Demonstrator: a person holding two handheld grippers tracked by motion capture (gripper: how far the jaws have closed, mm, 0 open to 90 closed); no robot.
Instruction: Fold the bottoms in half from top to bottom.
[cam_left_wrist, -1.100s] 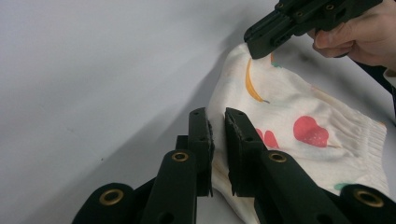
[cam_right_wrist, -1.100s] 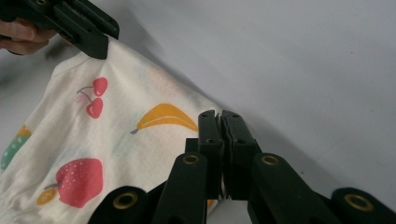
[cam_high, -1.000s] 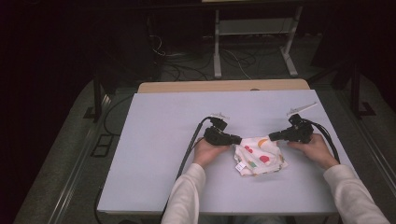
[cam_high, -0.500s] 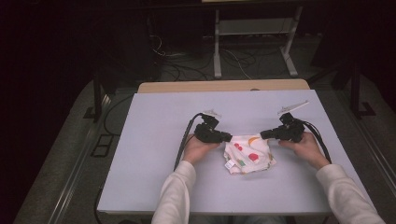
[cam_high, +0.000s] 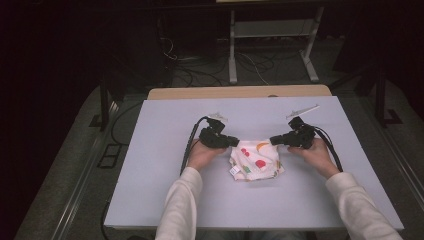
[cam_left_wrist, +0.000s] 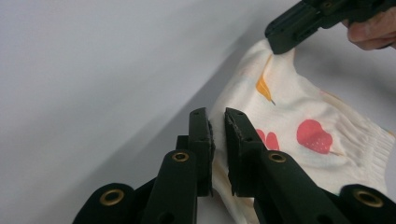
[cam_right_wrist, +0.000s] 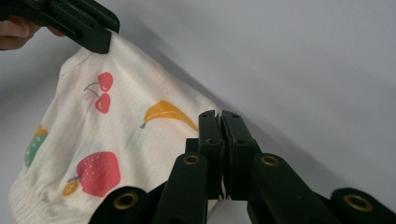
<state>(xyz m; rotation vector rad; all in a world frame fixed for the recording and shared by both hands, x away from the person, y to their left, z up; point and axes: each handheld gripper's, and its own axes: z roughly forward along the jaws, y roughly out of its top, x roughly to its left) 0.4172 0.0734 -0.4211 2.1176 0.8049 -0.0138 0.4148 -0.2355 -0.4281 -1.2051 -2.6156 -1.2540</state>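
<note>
The small fruit-print garment (cam_high: 256, 161) is lying near the middle of the desk (cam_high: 150, 165), a little toward the near edge, its far hem lifting between two grips. It looks light, soft and limp — a thin cream knit with a ribbed band, printed with cherries, a banana and strawberries — so I judge it is going to sag and drape wherever it is not held, and the far corners are the sensible places to pinch. The left gripper (cam_left_wrist: 217, 122) is clamping its black jaws on one far corner; the right gripper (cam_right_wrist: 220, 120) is pinching the other, jaws nearly together on the thin cloth. The desk is showing a smooth, matte, pale grey top.
</note>
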